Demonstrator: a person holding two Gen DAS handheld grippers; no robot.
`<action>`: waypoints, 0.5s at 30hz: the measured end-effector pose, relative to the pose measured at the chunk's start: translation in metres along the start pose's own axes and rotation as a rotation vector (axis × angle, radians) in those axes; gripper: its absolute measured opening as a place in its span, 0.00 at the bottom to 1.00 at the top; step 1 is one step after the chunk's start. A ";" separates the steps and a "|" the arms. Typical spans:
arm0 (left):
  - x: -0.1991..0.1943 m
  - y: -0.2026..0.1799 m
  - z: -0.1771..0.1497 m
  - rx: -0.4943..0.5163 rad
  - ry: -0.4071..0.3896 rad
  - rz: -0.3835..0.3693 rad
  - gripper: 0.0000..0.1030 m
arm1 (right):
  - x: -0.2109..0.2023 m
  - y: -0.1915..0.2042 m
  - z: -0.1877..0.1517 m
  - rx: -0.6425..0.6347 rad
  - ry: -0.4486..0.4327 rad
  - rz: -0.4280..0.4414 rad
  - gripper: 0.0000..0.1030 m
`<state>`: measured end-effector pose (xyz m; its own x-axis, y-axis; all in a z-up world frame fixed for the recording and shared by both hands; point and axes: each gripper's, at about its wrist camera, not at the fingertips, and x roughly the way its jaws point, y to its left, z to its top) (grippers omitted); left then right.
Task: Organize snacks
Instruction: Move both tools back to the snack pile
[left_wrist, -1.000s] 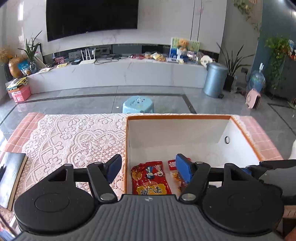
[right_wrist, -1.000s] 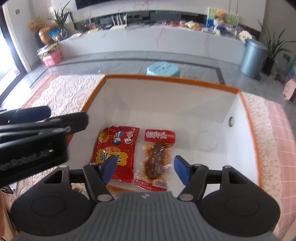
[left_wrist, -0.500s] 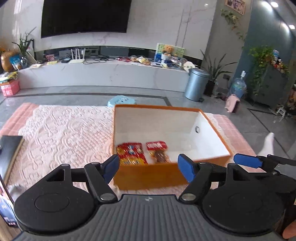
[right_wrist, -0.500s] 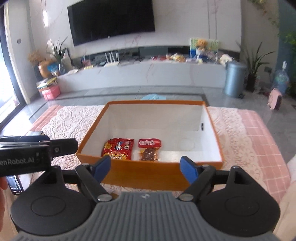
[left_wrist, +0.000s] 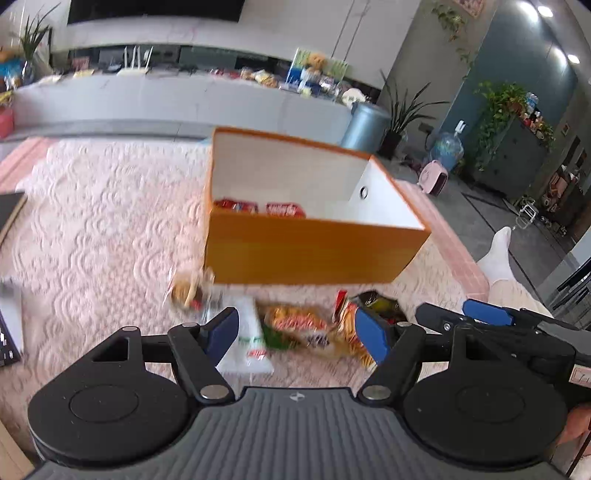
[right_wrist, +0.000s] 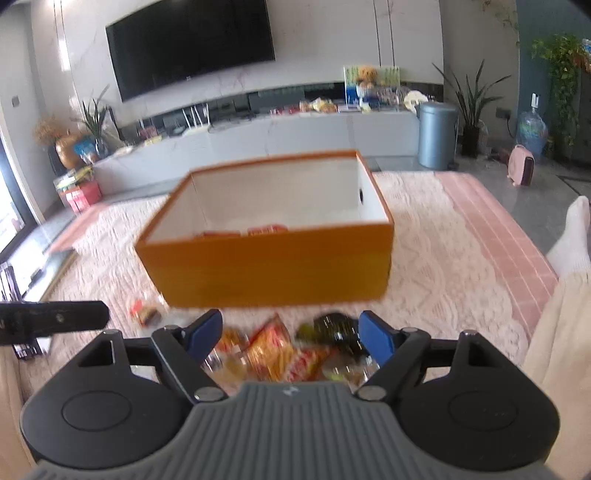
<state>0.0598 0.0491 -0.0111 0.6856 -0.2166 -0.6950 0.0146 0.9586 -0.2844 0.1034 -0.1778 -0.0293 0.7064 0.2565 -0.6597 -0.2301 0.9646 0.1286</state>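
In the left wrist view, the left gripper (left_wrist: 295, 330) is seen with its blue pads spread wide and nothing between them. It is held above a loose heap of snack packets (left_wrist: 306, 326) that lies on the lace tablecloth (left_wrist: 103, 229), just in front of the orange box (left_wrist: 314, 251). A white packet (left_wrist: 248, 341) is seen at the left of the heap, near the left pad. A small clear-wrapped snack (left_wrist: 188, 291) lies apart, close to the box's near left corner. Two red packets (left_wrist: 258, 208) are seen inside the box, against its near wall. The right gripper's fingers (left_wrist: 487, 312) are seen alongside at the right edge.

In the right wrist view, the right gripper (right_wrist: 290, 334) is likewise seen spread wide and empty, above the same heap, where orange-red packets (right_wrist: 275, 350) and a dark packet (right_wrist: 334, 328) overlap. The picture is blurred, so single packets are hard to tell apart.

A risk is judged from this: because the packets overlap and their wrappers look slick, two could be pinched at once, or a corner alone could be caught and the packet dropped before the box is reached. Since both grippers are held over one heap, they could also be knocked together. The box's near wall could be struck if a packet is carried in too low.
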 end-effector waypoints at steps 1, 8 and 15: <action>0.000 0.003 -0.004 -0.009 0.003 0.002 0.82 | 0.002 -0.001 -0.004 -0.010 0.011 -0.006 0.76; 0.009 0.011 -0.014 -0.035 0.021 -0.003 0.82 | 0.019 -0.008 -0.019 -0.018 0.081 -0.035 0.76; 0.024 0.016 -0.018 -0.017 0.043 -0.020 0.82 | 0.033 -0.007 -0.028 -0.047 0.104 -0.034 0.75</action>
<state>0.0636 0.0561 -0.0441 0.6531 -0.2441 -0.7169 0.0155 0.9507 -0.3096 0.1099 -0.1783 -0.0726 0.6416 0.2139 -0.7366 -0.2403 0.9680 0.0717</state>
